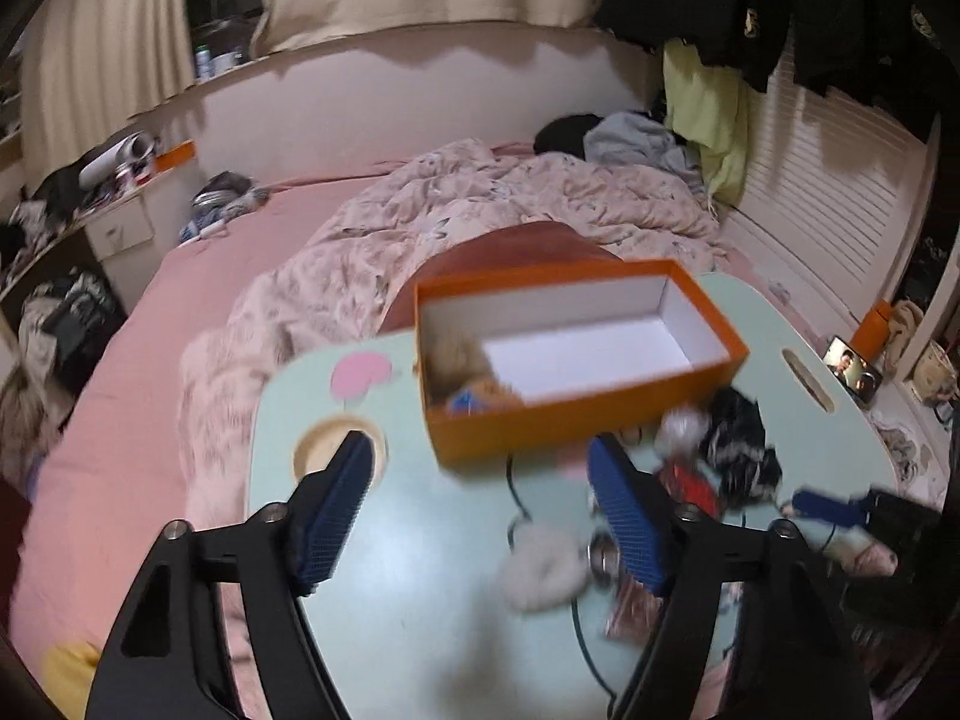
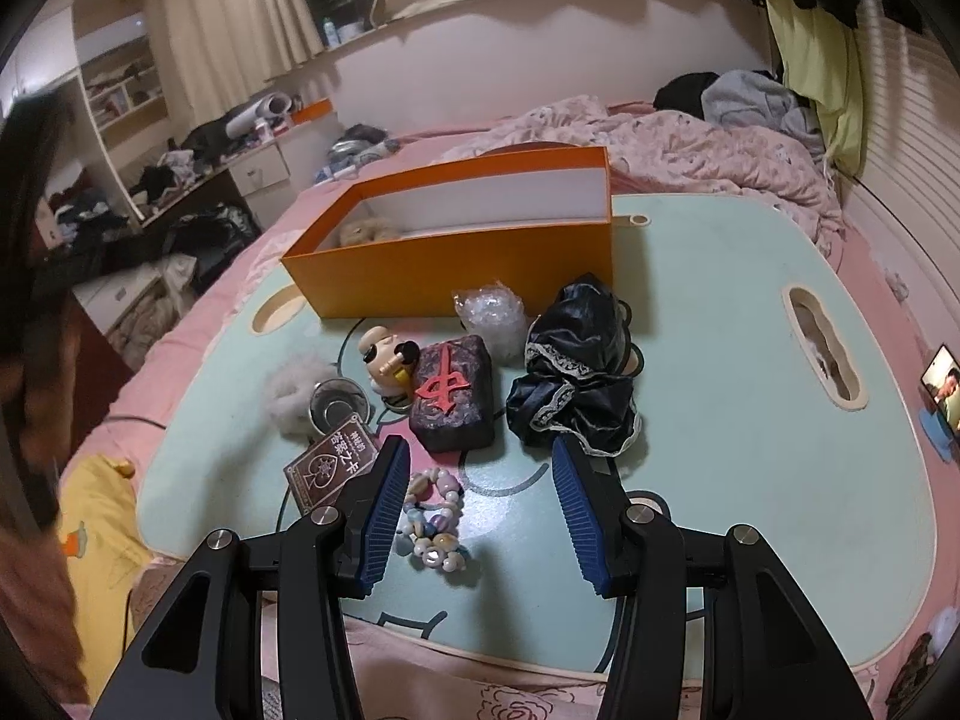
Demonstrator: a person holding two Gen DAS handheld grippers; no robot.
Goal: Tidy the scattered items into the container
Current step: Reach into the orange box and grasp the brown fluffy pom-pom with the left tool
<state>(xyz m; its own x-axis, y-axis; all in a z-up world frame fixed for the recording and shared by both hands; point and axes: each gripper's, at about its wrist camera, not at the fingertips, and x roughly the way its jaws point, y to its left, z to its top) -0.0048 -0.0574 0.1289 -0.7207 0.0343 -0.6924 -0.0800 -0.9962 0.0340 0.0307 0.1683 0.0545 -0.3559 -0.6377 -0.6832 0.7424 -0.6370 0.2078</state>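
Left gripper (image 1: 480, 504) jaws apart, nothing between, poised above table (image 1: 396, 570); orange box (image 1: 576, 414) just ahead, fluffy toy (image 1: 462, 360) at its near-left end. Right gripper (image 2: 477, 516) jaws apart, nothing clamped; bead bracelet (image 2: 435, 519) on table beside left finger. Ahead of right gripper: mahjong tile block (image 2: 453, 393), black lace cloth (image 2: 576, 384), card pack (image 2: 330, 468), white scrunchie (image 2: 294, 390), small figurine (image 2: 387, 357), bubble wrap (image 2: 492, 315).

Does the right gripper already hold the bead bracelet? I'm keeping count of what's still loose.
No. The right gripper stands open with the bead bracelet lying on the table between its blue pads, nothing pressing it.
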